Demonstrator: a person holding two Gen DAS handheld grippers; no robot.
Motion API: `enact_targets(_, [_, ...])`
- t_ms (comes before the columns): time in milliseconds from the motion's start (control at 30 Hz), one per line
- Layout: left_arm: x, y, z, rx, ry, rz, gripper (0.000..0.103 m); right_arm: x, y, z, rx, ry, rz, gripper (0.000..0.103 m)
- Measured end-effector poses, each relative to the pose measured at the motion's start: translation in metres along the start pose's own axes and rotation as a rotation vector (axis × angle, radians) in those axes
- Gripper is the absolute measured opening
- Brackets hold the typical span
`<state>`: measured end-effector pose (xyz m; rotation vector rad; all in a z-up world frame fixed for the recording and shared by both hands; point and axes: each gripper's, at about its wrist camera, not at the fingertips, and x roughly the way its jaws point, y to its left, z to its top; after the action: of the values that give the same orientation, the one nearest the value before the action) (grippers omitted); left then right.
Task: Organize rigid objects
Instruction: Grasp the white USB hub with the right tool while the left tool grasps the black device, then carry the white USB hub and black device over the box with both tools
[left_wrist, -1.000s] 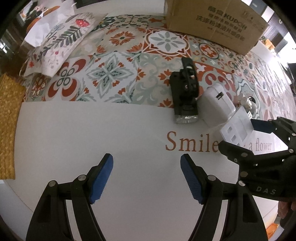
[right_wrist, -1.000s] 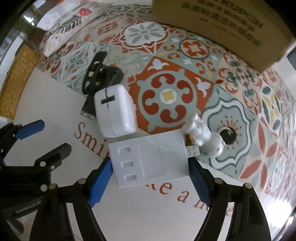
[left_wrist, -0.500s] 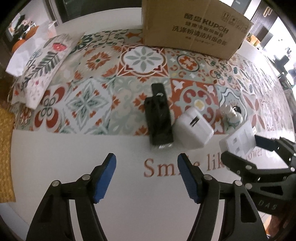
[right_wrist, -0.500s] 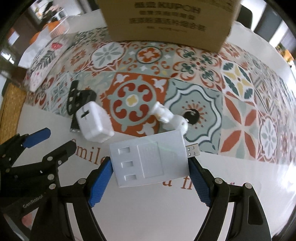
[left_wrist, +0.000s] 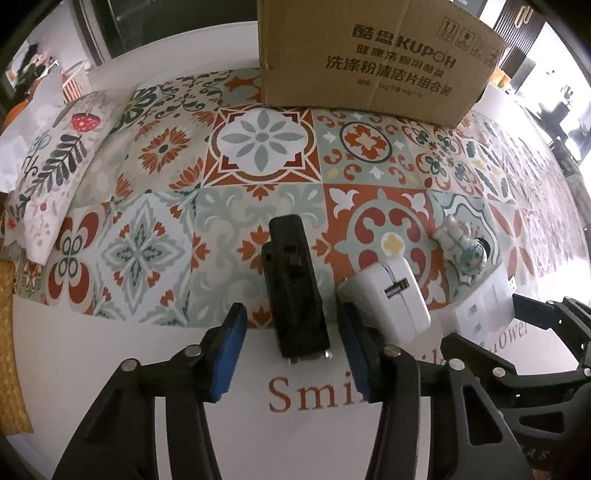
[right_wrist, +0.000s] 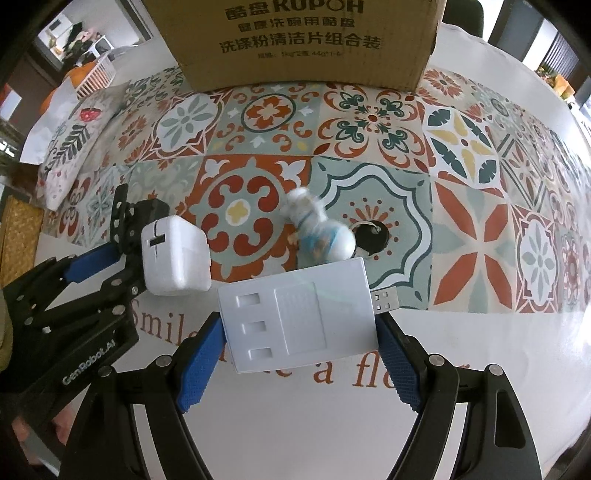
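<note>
1. far left: a patterned cushion (left_wrist: 55, 173) lies on the tiled cloth (left_wrist: 155, 206), clear of the work area.
2. left gripper (left_wrist: 291, 350): jaws closing, with the black device (left_wrist: 295, 284) between the blue pads. pads do not yet press on it; a gap shows on each side, wider on the left. not a grasp yet.
3. risk: the right-hand pad sits just beside the white charger (left_wrist: 388, 299), which seems to touch or nearly touch the black device. as the jaws close the pad could shove the charger or wedge against it, giving a skewed grip.
4. risk: the black device is long and narrow, with only its near end between the pads; lifted from there it may pivot and slip.
5. right of the charger: a small white figurine (right_wrist: 317, 229) lies on the cloth, close behind the held part.
6. right gripper (right_wrist: 299, 343): clamped on the white usb hub (right_wrist: 295, 317) across its width, plug pointing right.
7. risk: the two grippers are close together; a swing could knock the figurine or collide.
8. far centre: cardboard box (right_wrist: 295, 37), probably the drop point.
</note>
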<state>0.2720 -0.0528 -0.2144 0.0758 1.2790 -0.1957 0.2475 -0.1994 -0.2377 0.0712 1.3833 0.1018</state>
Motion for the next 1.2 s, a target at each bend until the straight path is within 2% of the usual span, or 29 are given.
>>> enact_targets(133, [0.006,0.0,0.002,-0.01,0.006,-0.018,0.031,0.002,0.0,0.004,0.007,0.001,-0.004,0.081])
enact_targets(167, [0.007,0.0,0.002,-0.011,0.002,-0.027,0.03,0.003,0.0,0.005,0.007,0.001,-0.002,0.081])
enact_targets(367, [0.004,0.004,-0.005,-0.007,-0.012,-0.051,0.029,0.0,0.0,0.003,0.008,0.002,0.002,0.081])
enact_targets(600, [-0.021,0.008,-0.019,-0.024,-0.063,-0.053,0.029,-0.014,0.003,-0.001,0.003,-0.022,0.029,0.081])
enact_targets(900, [-0.04,0.012,-0.021,-0.051,-0.105,-0.08,0.029,-0.034,0.007,-0.003,-0.013,-0.062,0.033,0.081])
enact_targets(1200, [-0.061,0.011,-0.015,-0.043,-0.163,-0.072,0.029,-0.049,0.008,0.0,-0.015,-0.1,0.041,0.081])
